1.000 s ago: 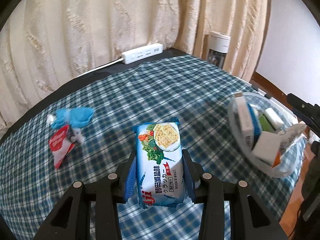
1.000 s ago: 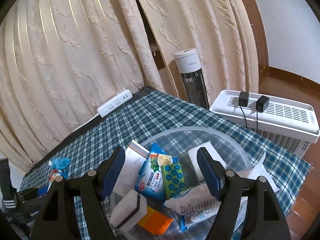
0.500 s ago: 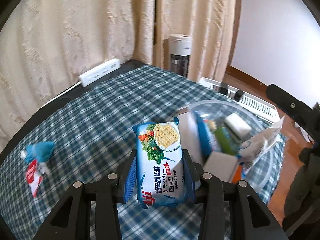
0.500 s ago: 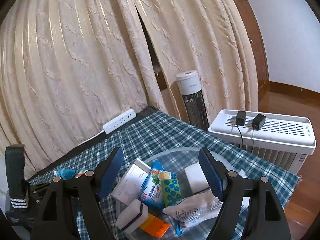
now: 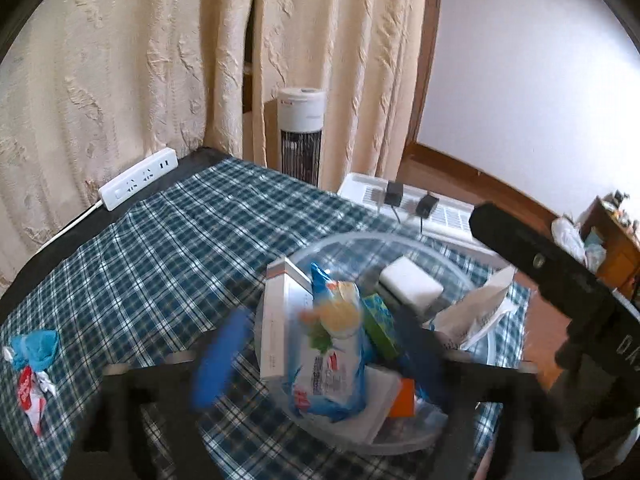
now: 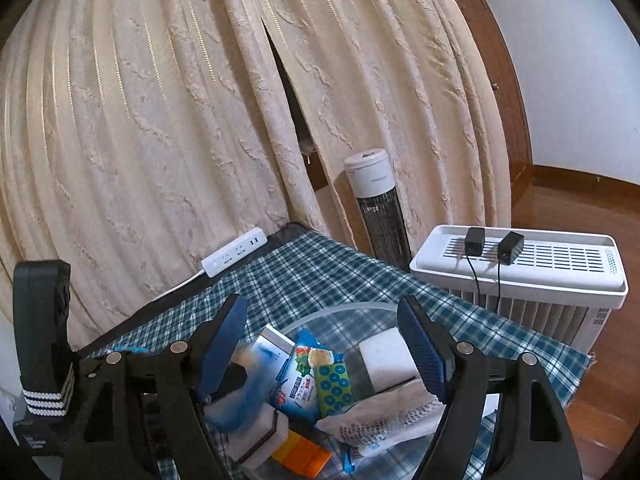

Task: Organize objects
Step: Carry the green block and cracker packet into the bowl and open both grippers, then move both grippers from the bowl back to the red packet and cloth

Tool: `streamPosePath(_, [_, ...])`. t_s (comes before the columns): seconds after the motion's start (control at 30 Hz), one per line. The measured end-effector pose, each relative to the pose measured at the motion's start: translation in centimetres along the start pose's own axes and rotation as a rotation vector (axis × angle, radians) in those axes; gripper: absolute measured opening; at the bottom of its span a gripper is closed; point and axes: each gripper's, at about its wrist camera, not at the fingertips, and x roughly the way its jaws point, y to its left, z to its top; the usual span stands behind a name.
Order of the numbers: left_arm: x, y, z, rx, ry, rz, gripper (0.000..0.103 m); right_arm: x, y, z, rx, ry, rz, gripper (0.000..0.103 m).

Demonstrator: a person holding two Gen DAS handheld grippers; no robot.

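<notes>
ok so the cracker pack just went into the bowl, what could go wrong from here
The cracker pack sits high on a crowded pile in the clear bowl, so it may slide out. The left gripper, whose jaws have just been opening, is open and close over the pile; pulling back could snag the white bag. The bowl sits near the table's edge.

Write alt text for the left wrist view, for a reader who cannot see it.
The left gripper, blurred, its jaws just opened, hangs over a clear plastic bowl where a blue cracker packet lies free among a white box and a white sponge. The bowl stands on a blue checked tablecloth; a crumpled blue and red wrapper lies far left.
</notes>
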Motion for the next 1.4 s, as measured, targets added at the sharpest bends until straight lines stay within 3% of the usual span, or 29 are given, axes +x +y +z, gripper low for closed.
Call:
streamPosePath(0.4, [-0.7, 3.6, -1.1, -0.075, 0.017, 0.082, 0.089, 0.6, 1.5, -0.6, -0.005, 0.024, 0.020, 0.079])
streamPosePath(0.6, [-1.2, 5.2, -1.9, -0.126, 0.032, 0.110, 0.095, 0.8, 2.7, -1.1, -0.018, 0.043, 0.039, 0.079])
streamPosePath(0.93, [-2.0, 8.9, -3.6, -0.204, 0.061, 0.181, 0.097, 2.3, 5.8, -2.6, -0.055, 0.101, 0.092, 0.080])
streamPosePath(1.27, [-3.8, 14.2, -6.1, -0.316, 0.070, 0.279, 0.099, 4.2, 9.9, -4.4, -0.112, 0.181, 0.159, 0.082])
streamPosePath(1.4, [-4.5, 16.5, -7.2, -0.351, 0.076, 0.348, 0.099, 5.6, 11.8, -5.8, -0.117, 0.257, 0.219, 0.084])
